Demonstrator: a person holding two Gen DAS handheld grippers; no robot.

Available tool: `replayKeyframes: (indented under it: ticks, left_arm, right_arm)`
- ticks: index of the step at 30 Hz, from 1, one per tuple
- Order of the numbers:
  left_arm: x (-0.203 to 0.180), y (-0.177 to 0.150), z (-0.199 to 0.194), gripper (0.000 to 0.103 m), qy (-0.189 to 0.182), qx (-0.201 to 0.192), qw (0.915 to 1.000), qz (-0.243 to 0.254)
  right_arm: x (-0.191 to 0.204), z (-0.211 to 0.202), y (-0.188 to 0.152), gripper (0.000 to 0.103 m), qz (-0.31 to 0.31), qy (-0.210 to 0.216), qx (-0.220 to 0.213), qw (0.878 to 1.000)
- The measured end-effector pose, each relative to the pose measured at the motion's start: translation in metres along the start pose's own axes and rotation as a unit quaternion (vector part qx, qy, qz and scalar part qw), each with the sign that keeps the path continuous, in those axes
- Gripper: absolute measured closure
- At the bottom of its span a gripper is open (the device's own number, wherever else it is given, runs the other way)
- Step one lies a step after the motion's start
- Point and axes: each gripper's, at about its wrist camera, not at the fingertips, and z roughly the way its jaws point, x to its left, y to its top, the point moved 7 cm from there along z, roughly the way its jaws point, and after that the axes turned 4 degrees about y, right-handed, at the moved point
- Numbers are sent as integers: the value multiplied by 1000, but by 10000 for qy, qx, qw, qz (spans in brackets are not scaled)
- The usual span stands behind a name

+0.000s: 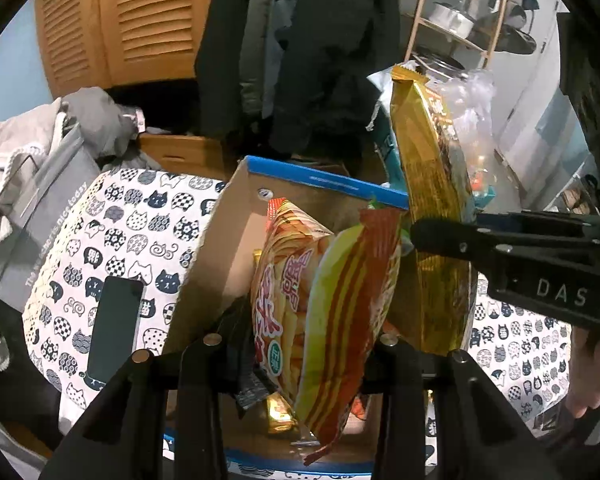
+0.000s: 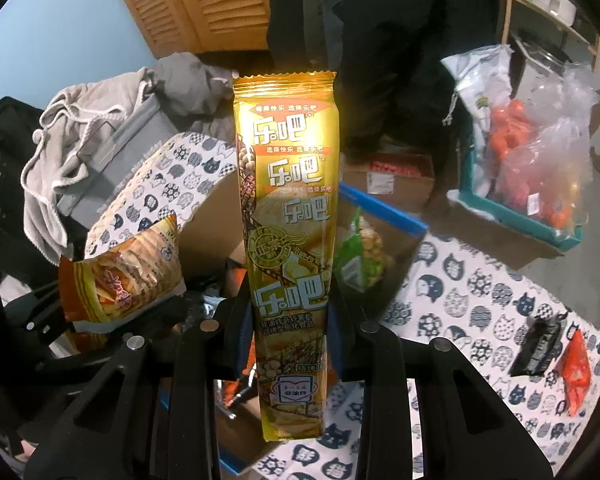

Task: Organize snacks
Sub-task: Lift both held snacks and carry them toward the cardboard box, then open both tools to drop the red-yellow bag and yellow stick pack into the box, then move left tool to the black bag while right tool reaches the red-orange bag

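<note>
My left gripper [image 1: 300,344] is shut on an orange and yellow-green chip bag [image 1: 332,312], held upright over the open cardboard box [image 1: 220,248] with a blue rim. That bag also shows in the right wrist view [image 2: 124,276]. My right gripper [image 2: 290,320] is shut on a tall gold chip packet [image 2: 286,208], held upright above the box's right side. In the left wrist view the packet [image 1: 432,208] and the right gripper's finger [image 1: 452,236] are at the right. A green snack bag [image 2: 360,256] lies inside the box.
The box stands on a cat-print cloth [image 1: 116,232] with a dark phone [image 1: 116,328] on it. A black packet [image 2: 536,344] and a red packet [image 2: 576,376] lie on the cloth at right. A teal bin [image 2: 516,216] with plastic bags stands behind. Grey clothes [image 1: 32,152] pile at left.
</note>
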Motion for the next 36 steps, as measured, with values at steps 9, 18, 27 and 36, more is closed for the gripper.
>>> replayKeyframes:
  ticks: [9, 18, 27, 36]
  left_arm:
    - [13, -10, 19, 56, 156, 367, 9990, -193]
    - [2, -5, 10, 30, 307, 196, 9993, -65]
    - [-35, -4, 8, 26, 213, 212, 9991, 300]
    - [-74, -10, 15, 26, -32, 470, 9979, 444]
  right_arm:
    - [-3, 20, -7, 62, 221, 109, 295, 9993]
    - [-22, 8, -12, 31, 427, -94, 196, 9989]
    - [-56, -7, -37, 30, 294, -709, 317, 9965]
    - [-94, -30, -58, 30, 370, -922, 195, 9949]
